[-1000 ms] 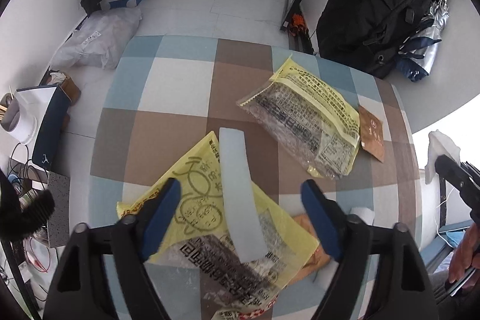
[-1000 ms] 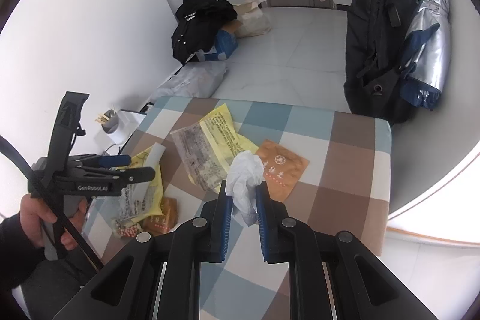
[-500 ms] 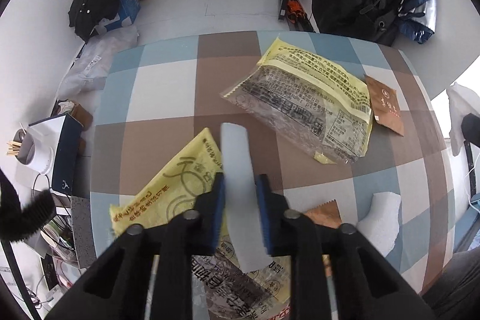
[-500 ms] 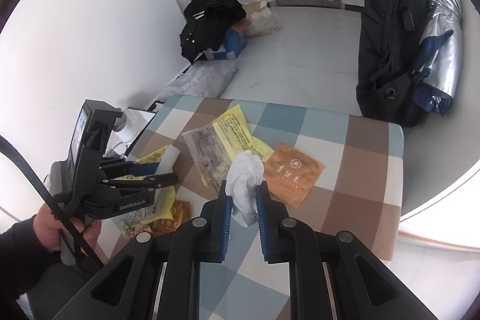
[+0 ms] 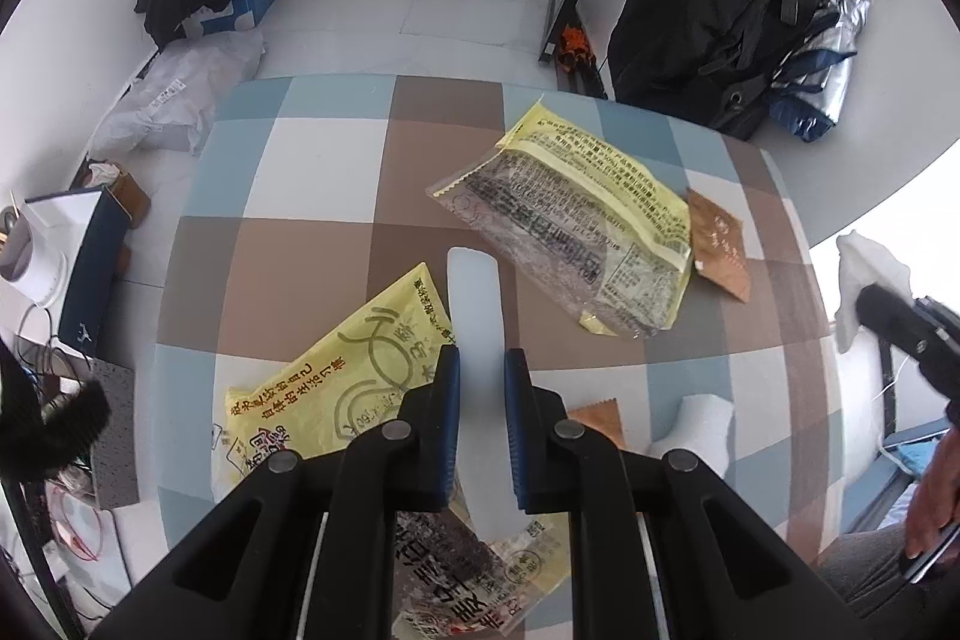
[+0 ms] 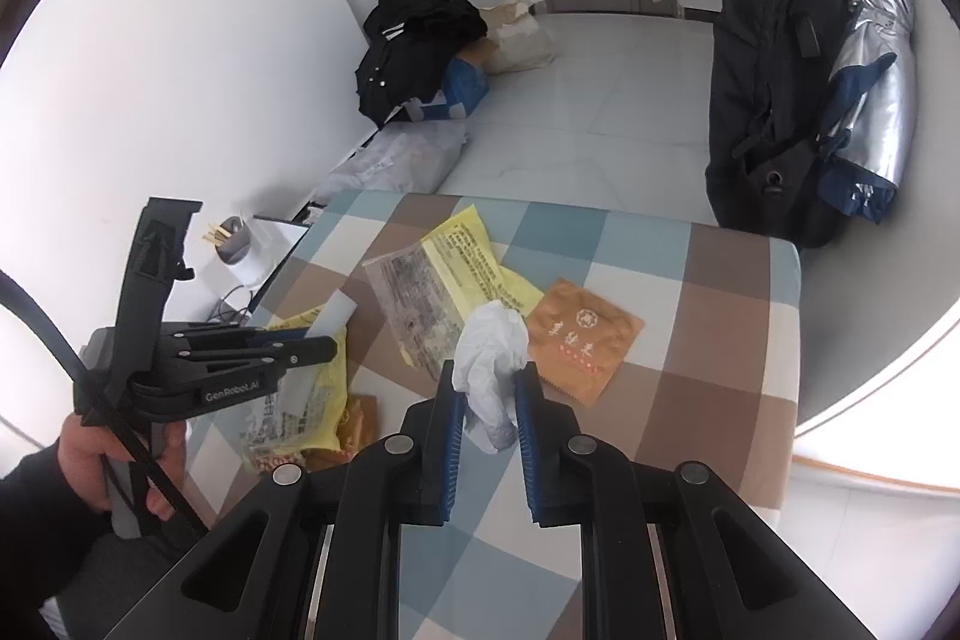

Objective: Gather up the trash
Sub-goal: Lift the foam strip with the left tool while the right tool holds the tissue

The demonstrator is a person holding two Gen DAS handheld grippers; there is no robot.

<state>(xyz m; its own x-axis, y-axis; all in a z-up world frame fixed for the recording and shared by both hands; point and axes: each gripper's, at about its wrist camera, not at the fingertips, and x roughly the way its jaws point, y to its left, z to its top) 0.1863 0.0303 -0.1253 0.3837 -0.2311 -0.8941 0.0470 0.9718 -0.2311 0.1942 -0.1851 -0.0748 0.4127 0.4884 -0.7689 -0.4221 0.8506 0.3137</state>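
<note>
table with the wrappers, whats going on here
A person is clearing trash off a checked table with a handheld gripper in each hand. The left gripper has a pale white strip between its jaws, which are closing on it, over a yellow wrapper. The right gripper holds a crumpled white tissue, jaws shut on it. A second yellow wrapper, a brown sachet and another tissue lie loose on the table.

Yellow wrappers (image 5: 336, 388), brown-blue-white checked tablecloth (image 5: 312, 172)
</note>
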